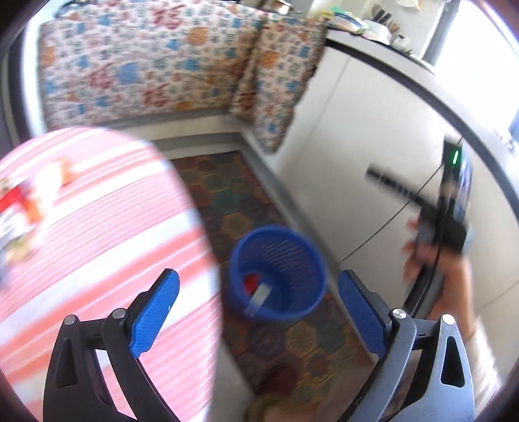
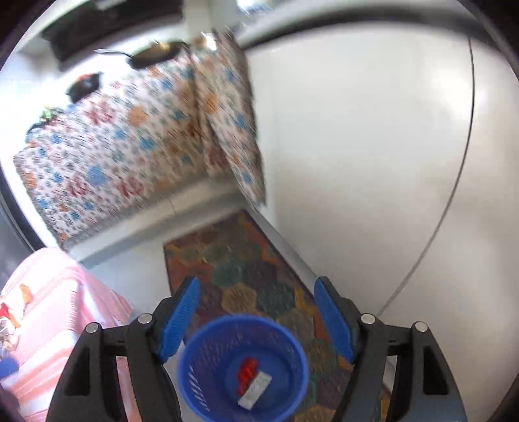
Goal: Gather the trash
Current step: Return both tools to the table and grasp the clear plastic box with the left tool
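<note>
A blue mesh bin (image 1: 292,259) stands on the rug beside the table. In it lie a red scrap (image 1: 251,280) and a silvery wrapper (image 1: 259,297). My left gripper (image 1: 258,276) hangs above the bin, open wide, with nothing between its blue pads. In the right wrist view the bin (image 2: 194,350) sits just below my right gripper (image 2: 256,282), which is open and empty; the red scrap (image 2: 247,373) and wrapper (image 2: 256,389) rest on the bin's bottom. More wrappers (image 1: 19,207) lie blurred on the pink striped table (image 1: 97,227) at the left.
A hexagon-patterned rug (image 1: 227,201) runs between the table and a white cabinet (image 1: 356,130). A bench with flowered cushions (image 1: 146,65) closes the far end. A person's hand (image 1: 418,259) holds the other tool at the right. Kitchen items crowd the counter (image 1: 373,26).
</note>
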{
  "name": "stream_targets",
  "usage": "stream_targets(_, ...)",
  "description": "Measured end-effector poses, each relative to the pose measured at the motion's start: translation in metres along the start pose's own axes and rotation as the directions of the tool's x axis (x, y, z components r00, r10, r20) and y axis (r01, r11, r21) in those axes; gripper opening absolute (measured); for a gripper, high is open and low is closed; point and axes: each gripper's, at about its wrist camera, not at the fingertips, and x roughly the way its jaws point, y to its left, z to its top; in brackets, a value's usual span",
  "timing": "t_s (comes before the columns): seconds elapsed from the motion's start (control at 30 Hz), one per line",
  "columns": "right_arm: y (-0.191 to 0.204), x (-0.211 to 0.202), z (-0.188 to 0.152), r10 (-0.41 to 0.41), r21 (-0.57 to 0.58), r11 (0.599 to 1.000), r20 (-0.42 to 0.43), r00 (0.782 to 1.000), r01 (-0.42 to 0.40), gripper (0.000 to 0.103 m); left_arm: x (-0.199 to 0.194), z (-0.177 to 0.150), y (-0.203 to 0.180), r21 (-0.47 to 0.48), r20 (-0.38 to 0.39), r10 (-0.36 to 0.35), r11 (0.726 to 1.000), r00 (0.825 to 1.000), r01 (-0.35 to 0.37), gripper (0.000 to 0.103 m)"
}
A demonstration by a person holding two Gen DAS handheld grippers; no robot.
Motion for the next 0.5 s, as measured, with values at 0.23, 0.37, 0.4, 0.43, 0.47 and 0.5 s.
stream_targets(0.23,0.103,-0.056,-0.001,0.180,-0.163,0.972,0.047,0.983,-0.170,0.075,-0.055,-0.081,0.101,-0.131,-0.017,0.282,0.950,0.959,-0.282,0.099)
stream_targets(0.37,0.177,-0.075,-0.030,0.307,-0.262,0.915,-0.043,0.951,-0.307,0.075,-0.068,-0.113,0.155,-0.153,-0.023,0.442,0.885,0.897,-0.440,0.099)
stream_targets(0.4,0.195,-0.078,-0.042,0.333,-0.289,0.894,-0.080,0.939,-0.342,0.075,-0.071,-0.119,0.170,-0.167,-0.035,0.459,0.873,0.888,-0.458,0.099)
stream_targets(0.43,0.214,-0.081,-0.053,0.355,-0.319,0.871,-0.117,0.927,-0.374,0.075,-0.073,-0.124,0.185,-0.184,-0.053,0.468,0.864,0.882,-0.469,0.099)
stream_targets(0.47,0.231,-0.085,-0.065,0.375,-0.350,0.844,-0.153,0.914,-0.405,0.075,-0.075,-0.128,0.197,-0.200,-0.061,0.468,0.860,0.882,-0.470,0.099)
stream_targets(0.5,0.246,-0.090,-0.077,0.390,-0.377,0.819,-0.187,0.901,-0.433,0.075,-0.076,-0.132,0.208,-0.208,-0.066,0.464,0.859,0.883,-0.467,0.099)
